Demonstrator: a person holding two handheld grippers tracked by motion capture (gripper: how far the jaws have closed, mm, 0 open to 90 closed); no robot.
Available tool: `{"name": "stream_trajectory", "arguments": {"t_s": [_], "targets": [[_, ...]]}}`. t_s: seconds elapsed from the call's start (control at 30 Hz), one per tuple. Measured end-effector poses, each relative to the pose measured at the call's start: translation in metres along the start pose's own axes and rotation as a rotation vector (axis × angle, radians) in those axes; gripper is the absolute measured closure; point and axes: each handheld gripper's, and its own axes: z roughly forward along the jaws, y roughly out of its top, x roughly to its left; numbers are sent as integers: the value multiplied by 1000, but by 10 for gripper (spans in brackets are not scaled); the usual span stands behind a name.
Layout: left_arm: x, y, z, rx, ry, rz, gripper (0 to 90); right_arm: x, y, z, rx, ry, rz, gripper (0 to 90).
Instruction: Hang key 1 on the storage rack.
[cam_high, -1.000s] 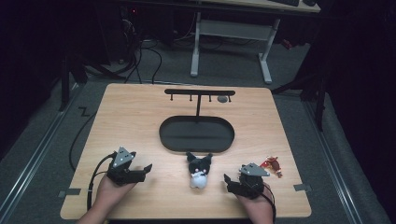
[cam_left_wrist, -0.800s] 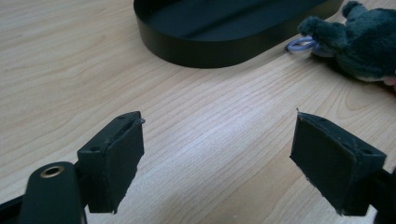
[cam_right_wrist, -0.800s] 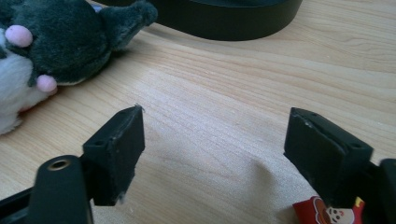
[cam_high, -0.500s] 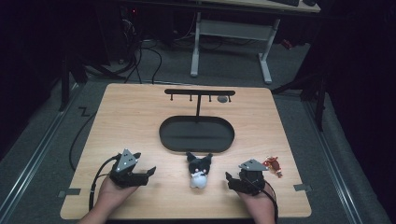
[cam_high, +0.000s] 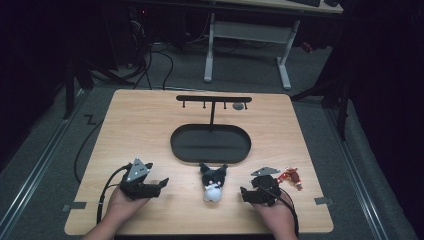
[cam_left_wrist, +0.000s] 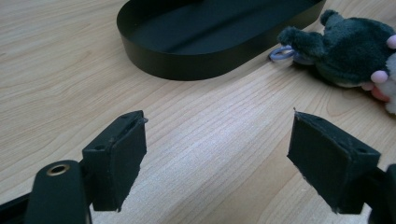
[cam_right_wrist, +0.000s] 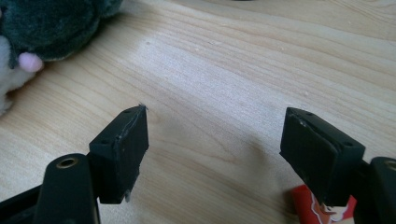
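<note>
Black-and-white plush toy (cam_high: 212, 181) lies between your open, empty left hand-held gripper (cam_high: 159, 184) and right hand-held gripper (cam_high: 243, 193); grabbing loose fur risks slipping.

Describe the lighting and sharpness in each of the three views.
High view: the table is lit while the room around it sinks into near black; the image is soft. Left gripper view: even light, the plush toy and black tray fairly sharp. Right gripper view: a pale sheen on the wood, the plush toy at the corner blurred.
</note>
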Motion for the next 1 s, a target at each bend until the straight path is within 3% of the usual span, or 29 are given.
{"name": "stream_trajectory", "arguments": {"t_s": [0.23,0.53,0.73,1.0], "targets": [[-1,1,3,4,1,11,192,-3,11,-5,79,46,-3,241],[-2,-1,1,7,-5,23,190,1,19,-8,152,47,-39,251],[3,-5,-4,6,2,8,189,2,23,-8,202,45,-74,257],[3,-7,-5,1,-5,15,185,3,28,-6,300,83,-99,268]]}}
